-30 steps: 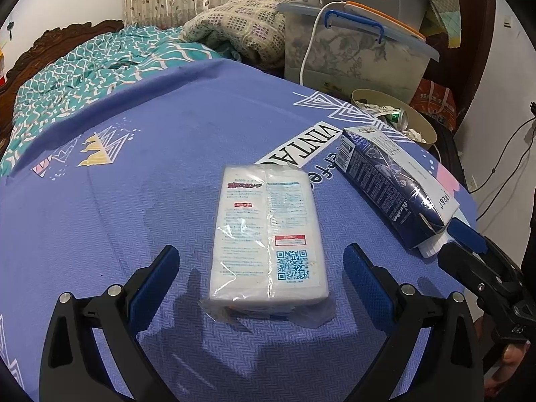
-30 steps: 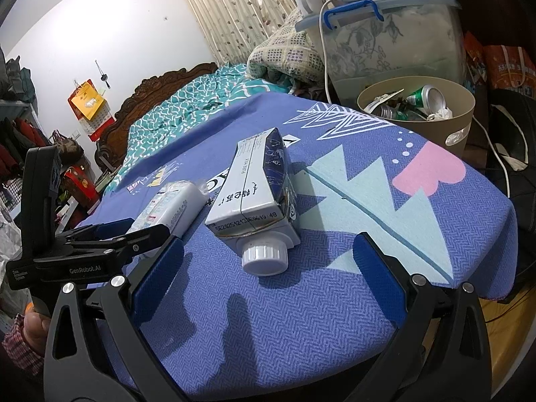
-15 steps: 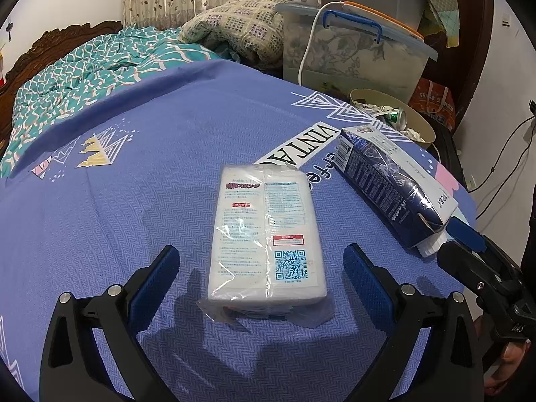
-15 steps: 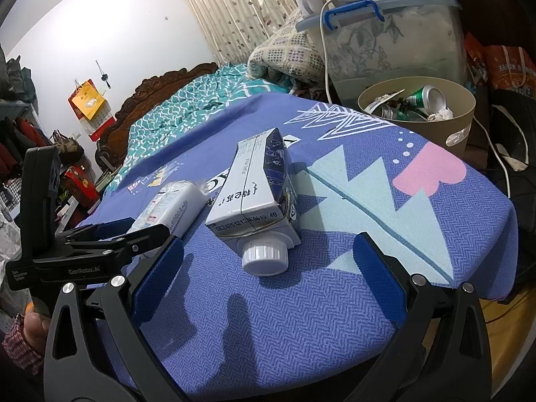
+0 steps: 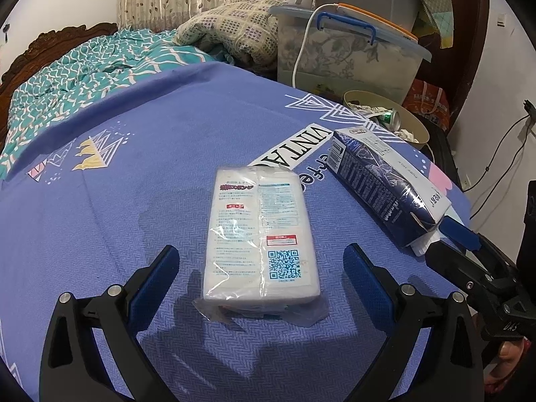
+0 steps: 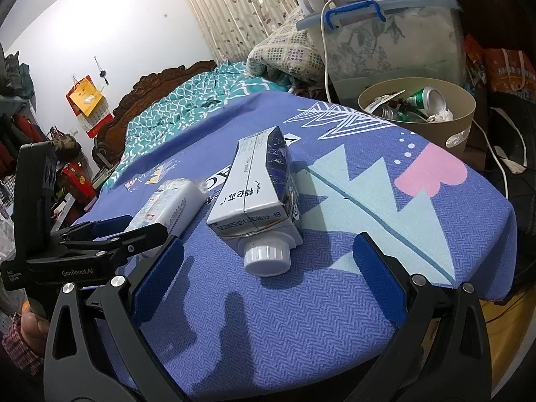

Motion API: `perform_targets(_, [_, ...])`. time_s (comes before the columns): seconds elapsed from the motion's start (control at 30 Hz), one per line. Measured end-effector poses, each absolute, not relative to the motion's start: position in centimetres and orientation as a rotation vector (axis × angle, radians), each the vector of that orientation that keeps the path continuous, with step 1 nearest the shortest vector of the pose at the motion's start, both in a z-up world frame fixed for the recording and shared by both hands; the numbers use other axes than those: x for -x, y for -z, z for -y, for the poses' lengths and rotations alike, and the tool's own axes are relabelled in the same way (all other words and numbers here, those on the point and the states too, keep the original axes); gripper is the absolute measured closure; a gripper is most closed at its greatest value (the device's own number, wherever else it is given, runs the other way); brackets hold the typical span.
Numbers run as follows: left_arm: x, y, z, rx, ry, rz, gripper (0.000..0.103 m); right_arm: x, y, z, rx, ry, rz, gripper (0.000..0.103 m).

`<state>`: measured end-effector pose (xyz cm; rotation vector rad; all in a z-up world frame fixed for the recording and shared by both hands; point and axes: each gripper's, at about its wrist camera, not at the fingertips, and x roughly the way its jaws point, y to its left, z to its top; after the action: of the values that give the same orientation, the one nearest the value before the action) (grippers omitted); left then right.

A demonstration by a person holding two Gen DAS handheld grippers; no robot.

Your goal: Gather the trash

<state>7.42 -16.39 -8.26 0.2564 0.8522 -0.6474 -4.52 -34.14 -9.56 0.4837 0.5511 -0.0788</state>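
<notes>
Little has changed over the last second: my left tool has crept slightly nearer the white plastic-wrapped pack, and my right tool sits where it was before. Both pieces of trash lie in the same spots on the purple-covered counter.

My left tool is spread wide, its blue pads either side of the near end of the pack and not touching it. The pack lies flat, label and QR code up. My right tool is also spread wide and grips nothing; its pads flank the white screw cap of the milk carton, clear of it. The carton lies on its side, cap end toward me, just beside the pack and to its right. In the right wrist view my left tool shows at the left edge, beside the pack.

Past the far edge of the counter stands a tan waste bin holding a green drink can, crumpled paper and other scraps. Behind it is a clear storage tub with a blue-handled lid, patterned fabric inside, a white cable draped over it and a mug on its lid.
</notes>
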Motion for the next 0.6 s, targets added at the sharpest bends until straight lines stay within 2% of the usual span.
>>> perform_targets(0.6, [-7.43,8.5,16.6,-0.262,0.654,-0.864,0.009,4.58,9.53,33.98,-0.484,0.08,-0.551,0.003])
